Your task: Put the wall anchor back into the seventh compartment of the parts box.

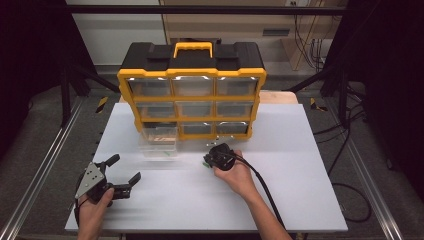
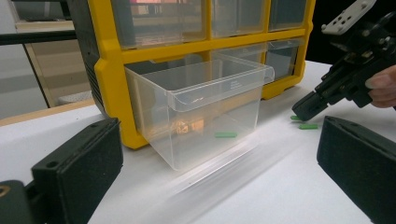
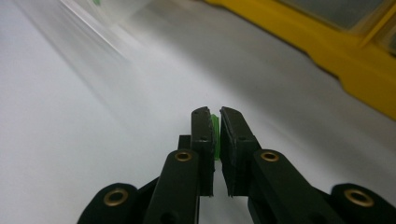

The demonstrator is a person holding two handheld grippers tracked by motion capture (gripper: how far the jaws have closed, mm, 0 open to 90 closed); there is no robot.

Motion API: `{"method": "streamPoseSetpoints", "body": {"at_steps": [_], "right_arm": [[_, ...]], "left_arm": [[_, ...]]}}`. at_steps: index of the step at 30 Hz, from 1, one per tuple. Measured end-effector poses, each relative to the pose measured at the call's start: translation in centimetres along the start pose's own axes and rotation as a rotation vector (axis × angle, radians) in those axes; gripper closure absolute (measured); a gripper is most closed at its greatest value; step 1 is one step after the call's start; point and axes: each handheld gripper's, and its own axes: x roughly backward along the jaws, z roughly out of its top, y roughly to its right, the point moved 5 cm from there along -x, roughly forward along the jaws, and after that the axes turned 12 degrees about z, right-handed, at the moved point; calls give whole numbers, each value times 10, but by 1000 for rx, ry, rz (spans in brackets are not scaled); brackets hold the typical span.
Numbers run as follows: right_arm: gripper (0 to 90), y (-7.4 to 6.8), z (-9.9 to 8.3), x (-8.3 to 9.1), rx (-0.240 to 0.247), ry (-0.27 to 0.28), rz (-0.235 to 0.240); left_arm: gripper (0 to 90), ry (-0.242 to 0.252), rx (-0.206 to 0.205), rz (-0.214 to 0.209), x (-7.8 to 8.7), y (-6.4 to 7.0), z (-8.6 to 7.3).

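My right gripper (image 3: 216, 135) is nipped down narrow on a small green piece (image 3: 215, 133), held btwn the two pads, just off the white bench (image 1: 300, 165). From the high view it sits just in front of the yellow organizer (image 1: 192, 95), near its lower right drawers. In the left gripper view I see 2 more green pieces (image 2: 303, 122) lying on the bench right by that gripper's tip.

A clear drawer (image 2: 201, 107) is pulled out of the organizer's bottom left slot and rests on the bench in front of it. Another green piece (image 2: 225, 135) shows thru its front wall, low down; can't tell if it's inside or behind.

My left gripper (image 1: 122, 175) is spread wide, holding nothing, well apart from the organizer and out to the front left of the drawer.
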Motion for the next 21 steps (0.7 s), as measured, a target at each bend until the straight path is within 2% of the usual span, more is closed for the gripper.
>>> {"method": "streamPoseSetpoints", "body": {"at_steps": [12, 21], "right_arm": [[846, -16, 23, 33, 20, 125, 39], [849, -27, 48, 47, 45, 174, 62]], "left_arm": [[4, -1, 0, -4, 0, 1, 0], [4, -2, -1, -3, 0, 1, 0]]}}
